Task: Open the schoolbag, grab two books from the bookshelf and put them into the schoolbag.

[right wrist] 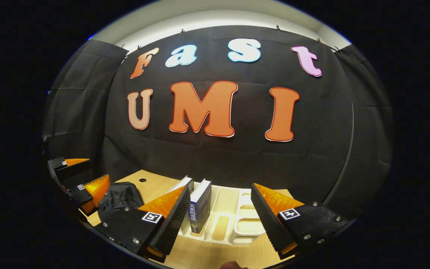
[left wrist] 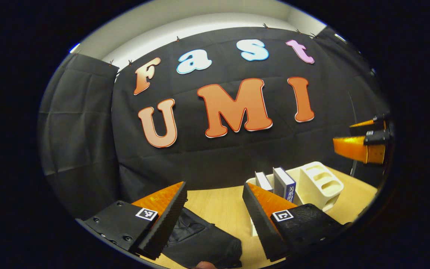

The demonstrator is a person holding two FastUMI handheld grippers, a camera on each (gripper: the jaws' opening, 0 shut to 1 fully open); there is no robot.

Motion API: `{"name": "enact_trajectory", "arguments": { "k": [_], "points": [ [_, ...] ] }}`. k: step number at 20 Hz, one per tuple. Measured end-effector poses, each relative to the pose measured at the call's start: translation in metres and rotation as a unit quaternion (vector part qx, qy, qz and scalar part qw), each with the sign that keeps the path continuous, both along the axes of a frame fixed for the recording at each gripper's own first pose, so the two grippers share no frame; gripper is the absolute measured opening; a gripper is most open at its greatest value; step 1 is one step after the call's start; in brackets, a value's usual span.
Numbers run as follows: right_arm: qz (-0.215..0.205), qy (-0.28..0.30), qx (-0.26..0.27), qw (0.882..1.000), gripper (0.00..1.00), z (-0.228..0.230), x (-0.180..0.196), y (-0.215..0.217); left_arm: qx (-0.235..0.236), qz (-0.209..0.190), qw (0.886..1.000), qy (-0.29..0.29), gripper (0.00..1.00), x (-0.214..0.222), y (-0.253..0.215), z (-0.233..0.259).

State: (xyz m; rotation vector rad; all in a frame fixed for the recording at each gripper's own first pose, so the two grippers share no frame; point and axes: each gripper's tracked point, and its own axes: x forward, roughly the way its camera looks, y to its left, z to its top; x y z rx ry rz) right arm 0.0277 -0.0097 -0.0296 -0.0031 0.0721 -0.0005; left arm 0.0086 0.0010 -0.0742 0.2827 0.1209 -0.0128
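On the tabletop (left wrist: 218,209), the schoolbag (left wrist: 200,243) is lying directly below the wide-open, empty left gripper (left wrist: 215,224); 2 books (right wrist: 200,205) are standing upright in the bookshelf (right wrist: 245,220) ahead of the wide-open right gripper (right wrist: 218,220).

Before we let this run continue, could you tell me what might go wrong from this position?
1. The black schoolbag lies slumped and apparently closed below the left gripper; its soft fabric could bunch or slide instead of opening.
2. The two books stand close together in the white bookshelf; the right gripper, with jaws open, might pinch both or tip one over.
3. The light bookshelf could shift when a book is pulled out.
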Motion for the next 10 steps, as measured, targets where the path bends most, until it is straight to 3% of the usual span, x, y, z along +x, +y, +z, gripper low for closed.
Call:
{"name": "enact_trajectory", "arguments": {
  "k": [5, 10],
  "points": [
    [-0.016, -0.002, -0.02, 1.0, 0.98, -0.008, 0.01, -0.018, 0.081, -0.004, 0.996, 0.047, 0.98, -0.009, 0.01, -0.052],
    [-0.023, 0.001, -0.016, 1.0, 0.98, -0.012, 0.011, -0.028, 0.176, -0.026, 0.981, 0.075, 0.98, -0.013, 0.014, -0.098]
  ]
}}
